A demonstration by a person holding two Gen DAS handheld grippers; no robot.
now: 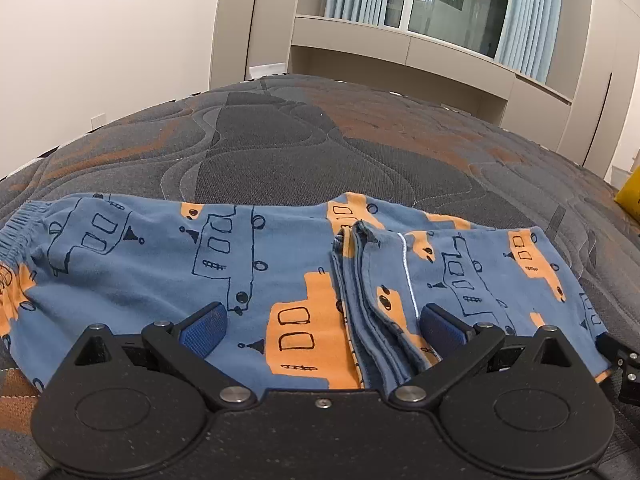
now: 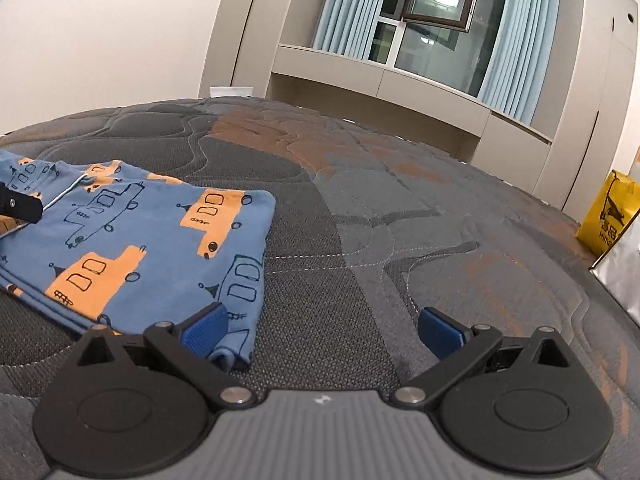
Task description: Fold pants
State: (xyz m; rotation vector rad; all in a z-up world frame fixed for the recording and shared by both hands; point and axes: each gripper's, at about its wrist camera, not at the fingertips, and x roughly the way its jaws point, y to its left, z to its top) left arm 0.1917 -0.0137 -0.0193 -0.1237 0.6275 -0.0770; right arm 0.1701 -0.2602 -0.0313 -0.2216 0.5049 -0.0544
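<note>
Partly folded blue pants (image 1: pixel 168 264)

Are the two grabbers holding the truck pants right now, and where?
Nothing is held. The left gripper and right gripper are both open, with the pants lying flat on the mattress.

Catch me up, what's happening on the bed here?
A person with two handheld grippers is folding blue truck-print pants on a quilted mattress. The legs are already folded over onto the body. The left gripper hangs open over the hem edges; the right gripper is open at the folded corner. Neither grips cloth.
</note>
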